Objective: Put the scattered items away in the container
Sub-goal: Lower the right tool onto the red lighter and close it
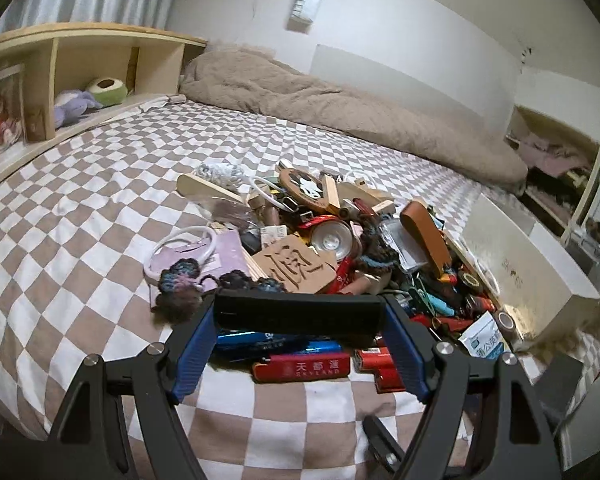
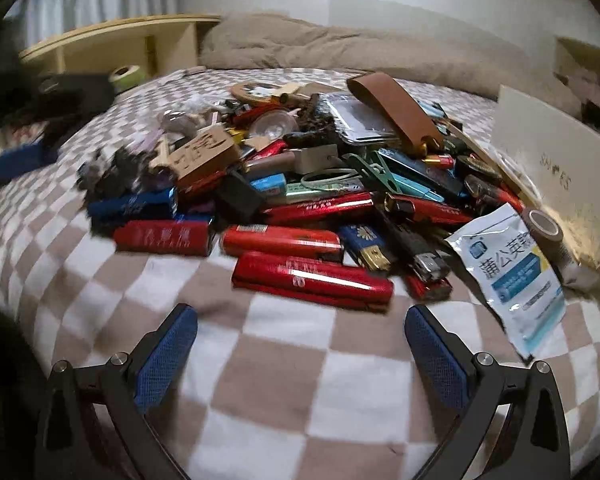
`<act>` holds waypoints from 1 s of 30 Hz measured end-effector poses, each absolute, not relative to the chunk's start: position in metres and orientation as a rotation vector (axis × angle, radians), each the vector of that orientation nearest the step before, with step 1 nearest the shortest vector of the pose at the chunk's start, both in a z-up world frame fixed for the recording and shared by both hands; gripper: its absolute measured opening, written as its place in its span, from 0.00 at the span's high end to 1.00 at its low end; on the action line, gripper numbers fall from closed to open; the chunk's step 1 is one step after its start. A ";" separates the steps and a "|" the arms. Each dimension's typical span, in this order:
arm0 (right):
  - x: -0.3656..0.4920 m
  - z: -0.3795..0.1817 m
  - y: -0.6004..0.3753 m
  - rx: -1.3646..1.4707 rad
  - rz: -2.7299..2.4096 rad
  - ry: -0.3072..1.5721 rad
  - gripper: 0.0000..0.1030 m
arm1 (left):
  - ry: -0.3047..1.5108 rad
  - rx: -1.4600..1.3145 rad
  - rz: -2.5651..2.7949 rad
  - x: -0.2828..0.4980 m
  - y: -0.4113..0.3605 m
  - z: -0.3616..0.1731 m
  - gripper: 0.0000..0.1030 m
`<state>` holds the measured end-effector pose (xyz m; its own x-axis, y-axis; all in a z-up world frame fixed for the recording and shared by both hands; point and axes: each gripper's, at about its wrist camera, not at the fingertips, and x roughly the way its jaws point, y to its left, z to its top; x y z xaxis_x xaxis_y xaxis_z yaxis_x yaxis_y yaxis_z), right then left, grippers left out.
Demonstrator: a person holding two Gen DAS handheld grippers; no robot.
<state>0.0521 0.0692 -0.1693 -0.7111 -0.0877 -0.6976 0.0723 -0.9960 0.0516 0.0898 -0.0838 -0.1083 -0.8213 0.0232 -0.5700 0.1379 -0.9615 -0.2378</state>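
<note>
A heap of small items [image 1: 340, 248] lies on the checkered bed sheet [image 1: 80, 240]: red and blue lighters, a carved wooden piece [image 1: 292, 268], a brown leather strap [image 1: 428, 236] and a white sachet [image 2: 516, 276]. A white box [image 1: 528, 264] rests at the heap's right side. My left gripper [image 1: 300, 312] is shut on a long black flat item [image 1: 260, 312], held above the heap's near edge. Over bare sheet just short of a red lighter [image 2: 312, 276], my right gripper [image 2: 300, 314] is open with nothing between its fingers.
A wooden shelf [image 1: 96, 40] with plush toys runs along the bed's left side. A beige blanket [image 1: 340, 104] is bunched against the far wall. A brown tape roll [image 2: 544, 224] leans on the white box [image 2: 556, 168]. The bed's near edge drops off at the lower left.
</note>
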 end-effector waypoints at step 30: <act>0.048 -0.158 0.096 1.220 -2.743 -0.133 0.19 | 0.408 1.028 -2.914 0.086 -0.079 -0.124 0.23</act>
